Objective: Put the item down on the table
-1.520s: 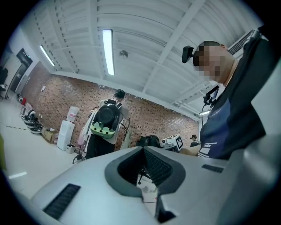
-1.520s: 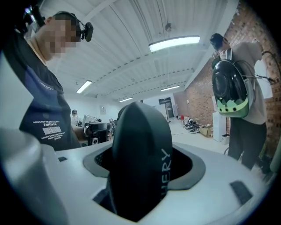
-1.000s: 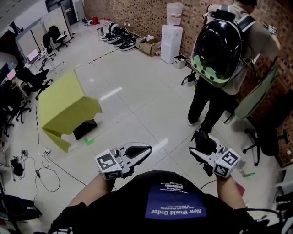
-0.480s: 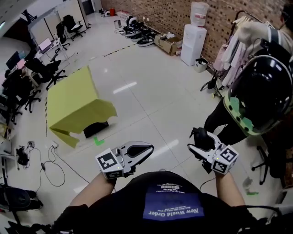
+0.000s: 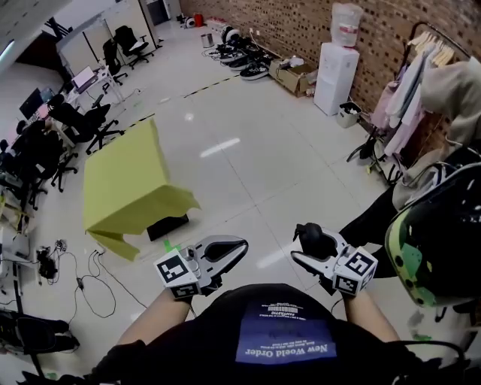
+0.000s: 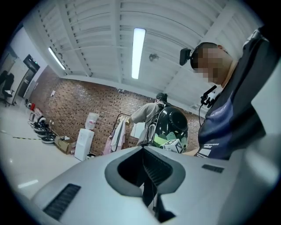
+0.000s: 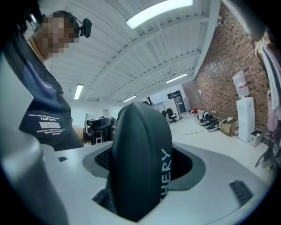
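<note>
Workshop with pale tiled floor (image 5: pixel 248 150) and red brick wall (image 5: pixel 301 22). A yellow cloth-covered counter (image 5: pixel 124 188) stands at left, well apart from both tongs. Held in the air by the person's chest, the right tongs (image 5: pixel 307 244) are clamped on a black rounded item with white lettering (image 7: pixel 140 167). Beside them the left tongs (image 5: pixel 240 245) are closed together, nothing between.

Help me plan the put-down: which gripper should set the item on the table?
Right. The right gripper is shut on the dark rounded item, so it only needs lowering and opening. The left gripper is shut with nothing in it.
</note>
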Motion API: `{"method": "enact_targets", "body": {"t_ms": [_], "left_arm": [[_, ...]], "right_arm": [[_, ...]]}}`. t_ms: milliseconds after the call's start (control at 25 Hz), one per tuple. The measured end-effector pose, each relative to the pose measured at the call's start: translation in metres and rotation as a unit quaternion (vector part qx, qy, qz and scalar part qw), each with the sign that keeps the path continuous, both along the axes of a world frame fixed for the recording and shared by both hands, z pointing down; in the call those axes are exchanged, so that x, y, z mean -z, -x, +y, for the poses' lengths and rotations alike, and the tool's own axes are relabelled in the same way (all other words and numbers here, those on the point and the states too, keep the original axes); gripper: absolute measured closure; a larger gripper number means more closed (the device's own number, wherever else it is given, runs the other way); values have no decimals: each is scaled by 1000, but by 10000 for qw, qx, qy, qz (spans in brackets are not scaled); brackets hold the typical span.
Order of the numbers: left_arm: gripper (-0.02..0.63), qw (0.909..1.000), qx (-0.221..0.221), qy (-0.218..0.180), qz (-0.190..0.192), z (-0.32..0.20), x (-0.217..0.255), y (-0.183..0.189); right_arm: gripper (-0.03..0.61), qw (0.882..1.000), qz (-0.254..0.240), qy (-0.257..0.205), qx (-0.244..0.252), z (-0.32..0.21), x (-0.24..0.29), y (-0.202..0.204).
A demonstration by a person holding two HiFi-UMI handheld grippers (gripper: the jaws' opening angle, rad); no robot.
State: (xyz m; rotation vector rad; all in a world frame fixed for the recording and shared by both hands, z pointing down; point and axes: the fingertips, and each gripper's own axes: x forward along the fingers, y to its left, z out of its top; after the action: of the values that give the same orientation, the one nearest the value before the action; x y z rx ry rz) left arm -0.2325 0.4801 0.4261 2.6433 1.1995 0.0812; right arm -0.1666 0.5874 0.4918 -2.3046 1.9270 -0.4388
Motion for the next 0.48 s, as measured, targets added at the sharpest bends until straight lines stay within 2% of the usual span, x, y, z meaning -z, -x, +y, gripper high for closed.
{"method": "enact_targets", "body": {"t_ms": [200, 320, 480], "left_arm": [[609, 9992, -378, 29, -159, -49, -8, -65], [609, 9955, -921, -129, -159, -82, -16, -113], [609, 9856, -1662, -250, -163, -124, -19, -172]], "right_arm": [[262, 9990, -222, 83, -382, -41, -15, -46], [262, 9959, -167, -10, -891, -72, -15, -92], [262, 9861, -140, -114, -1649, -106, -16, -146]]}}
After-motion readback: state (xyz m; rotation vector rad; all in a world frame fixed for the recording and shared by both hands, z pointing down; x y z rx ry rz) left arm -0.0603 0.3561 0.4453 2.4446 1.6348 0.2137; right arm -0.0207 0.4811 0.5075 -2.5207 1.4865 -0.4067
